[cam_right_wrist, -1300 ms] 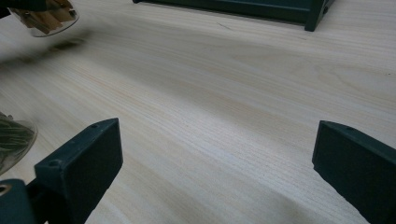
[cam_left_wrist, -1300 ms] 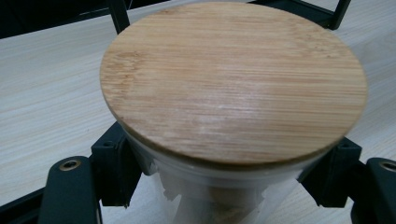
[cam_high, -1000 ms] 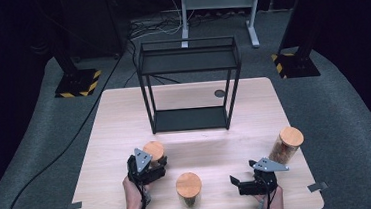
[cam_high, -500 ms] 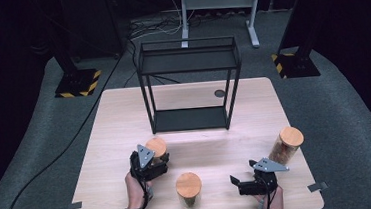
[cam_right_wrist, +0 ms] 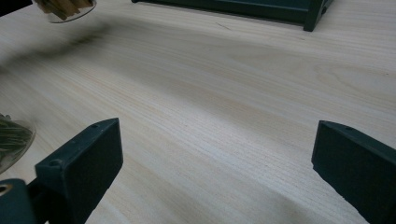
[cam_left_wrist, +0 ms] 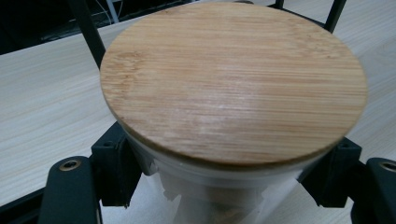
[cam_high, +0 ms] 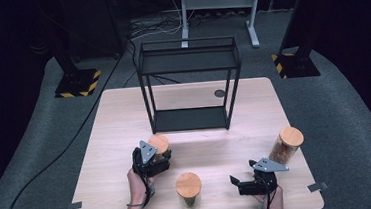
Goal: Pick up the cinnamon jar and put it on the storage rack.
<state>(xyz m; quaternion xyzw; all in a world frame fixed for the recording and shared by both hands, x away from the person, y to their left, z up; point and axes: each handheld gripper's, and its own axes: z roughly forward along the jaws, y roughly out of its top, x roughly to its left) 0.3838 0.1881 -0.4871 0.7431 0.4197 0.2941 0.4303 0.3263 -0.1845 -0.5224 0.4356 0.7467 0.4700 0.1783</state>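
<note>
A glass jar with a round bamboo lid point(cam_left_wrist: 233, 79) sits between the jaws of my left gripper point(cam_left_wrist: 229, 179), which is shut on its glass body just under the lid. From above, this jar point(cam_high: 158, 143) and the left gripper point(cam_high: 154, 162) are at the table's front left. In the right gripper view the same jar point(cam_right_wrist: 65, 7) seems to hang slightly above the wood, over a blurred shadow. My right gripper point(cam_high: 237, 185) rests near the front edge, open and pointing left. Nothing but bare wood lies between its jaws point(cam_right_wrist: 219, 158).
A second lidded jar point(cam_high: 188, 185) stands between the two grippers at the front, and a third point(cam_high: 287, 144) at the right. A black metal shelf rack point(cam_high: 189, 79) stands at the back middle of the wooden table point(cam_high: 119, 119), with a small dark disc point(cam_high: 219, 93) beside it.
My left gripper and its jar have shifted slightly right and toward the rack. The right gripper has stayed put.
</note>
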